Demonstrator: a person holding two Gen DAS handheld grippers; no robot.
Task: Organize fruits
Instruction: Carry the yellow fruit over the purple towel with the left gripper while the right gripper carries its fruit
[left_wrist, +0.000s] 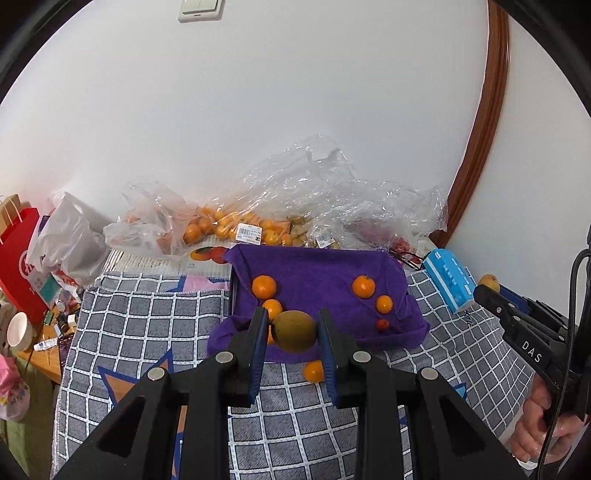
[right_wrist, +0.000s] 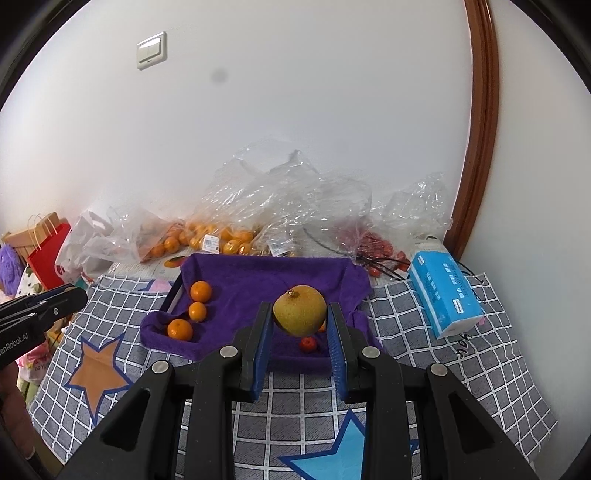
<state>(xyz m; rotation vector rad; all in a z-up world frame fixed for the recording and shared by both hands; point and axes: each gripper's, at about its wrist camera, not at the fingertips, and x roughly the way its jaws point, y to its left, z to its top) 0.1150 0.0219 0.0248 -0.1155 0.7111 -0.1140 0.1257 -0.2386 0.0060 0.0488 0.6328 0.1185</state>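
Note:
My left gripper (left_wrist: 293, 325) is shut on a brownish-green round fruit (left_wrist: 295, 331), held above the near edge of a purple towel-lined tray (left_wrist: 317, 273). My right gripper (right_wrist: 300, 317) is shut on a yellow pear (right_wrist: 300, 310) above the same tray (right_wrist: 266, 273). Several small oranges lie on the towel, such as one at the back left (left_wrist: 264, 287) and one at the right (left_wrist: 363, 286). A small red fruit (left_wrist: 382, 325) lies near the tray's right front. One orange (left_wrist: 314, 370) lies on the checked cloth in front of the tray.
Clear plastic bags of oranges (left_wrist: 229, 225) and red fruits (right_wrist: 373, 240) lie along the wall behind the tray. A blue tissue pack (right_wrist: 445, 293) lies at the right. A red paper bag (left_wrist: 18, 258) and a cup (left_wrist: 18, 330) stand at the left.

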